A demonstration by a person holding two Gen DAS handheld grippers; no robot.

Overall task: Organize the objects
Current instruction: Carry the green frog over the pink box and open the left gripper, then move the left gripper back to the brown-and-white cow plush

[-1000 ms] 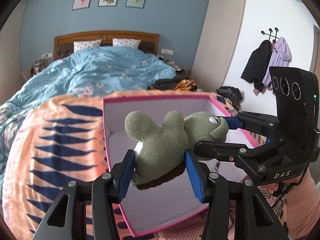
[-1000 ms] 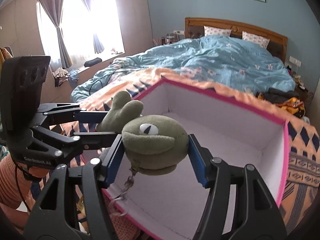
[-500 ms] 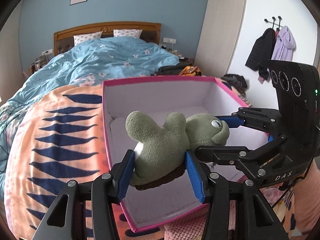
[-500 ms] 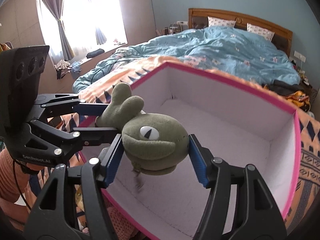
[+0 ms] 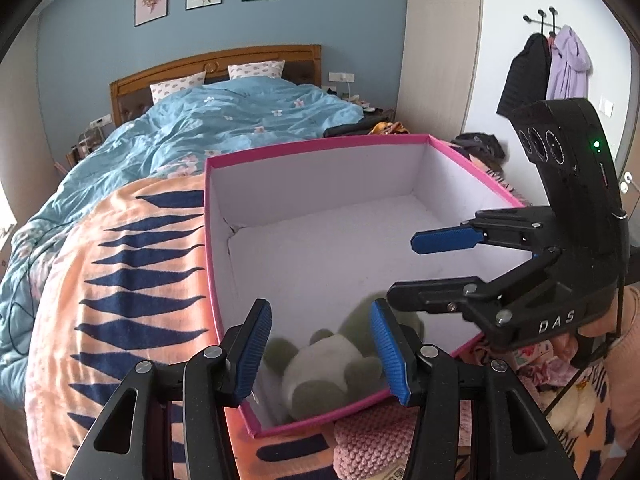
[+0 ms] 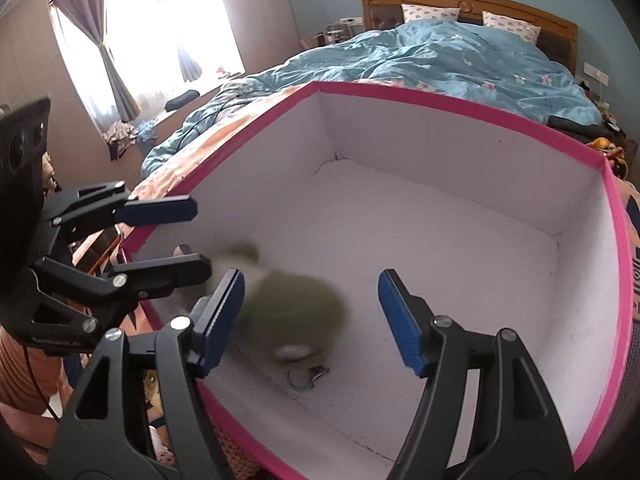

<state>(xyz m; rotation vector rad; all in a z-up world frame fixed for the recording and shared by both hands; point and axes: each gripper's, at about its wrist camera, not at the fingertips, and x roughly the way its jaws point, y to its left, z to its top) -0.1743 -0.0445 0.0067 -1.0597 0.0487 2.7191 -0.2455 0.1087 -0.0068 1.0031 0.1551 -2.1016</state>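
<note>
blue duvet [image 5: 240, 120], hanging coats [image 5: 544, 68]

Both cameras sit close above the pink box [image 5: 320, 142], the left one looking from its near corner toward the headboard [image 5: 216, 62] and the coat wall, the right one looking from the other side toward the window [image 6: 160, 32], and both share the box's white inside and the bed [image 6: 460, 52].

Your green plush toy [image 6: 294, 314] is smeared by motion blur in both wrist views, so you cannot read its pose or whether it touches the pink box [image 5: 320, 142] floor. Your left gripper's [image 5: 320, 354] fingers [image 5: 386, 350] cover part of it.
</note>
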